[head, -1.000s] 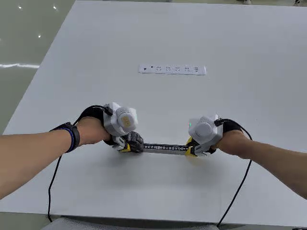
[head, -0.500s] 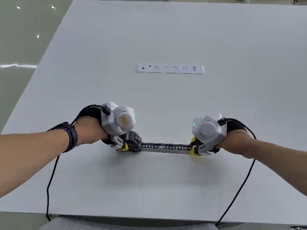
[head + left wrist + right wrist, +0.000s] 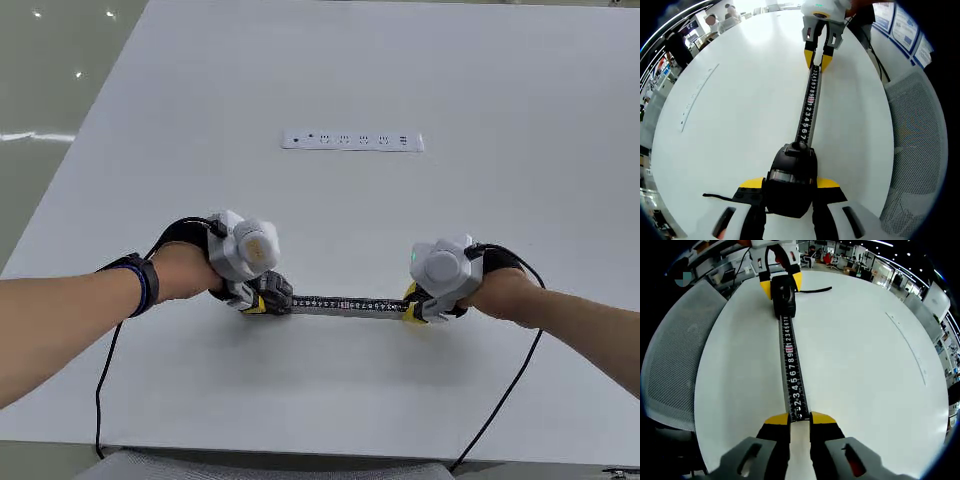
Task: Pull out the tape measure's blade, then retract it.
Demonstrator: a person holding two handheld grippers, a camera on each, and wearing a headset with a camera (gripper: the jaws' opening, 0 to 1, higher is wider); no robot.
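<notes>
Black tape measure case clenched in left gripper; right gripper pinches blade tip, near table's front edge. Right gripper view reads numerals 1-9; head view blurs them.

We see tape measure case: black plastic, slightly glossy | blade: thin metal look, smooth, soft sheen | left gripper and right gripper: pale matt plastic shells, yellow pads | table: white, smooth, satin | power strip: white smooth plastic | chair: grey woven mesh | floor: we find it glossy, with lamp reflections
</notes>
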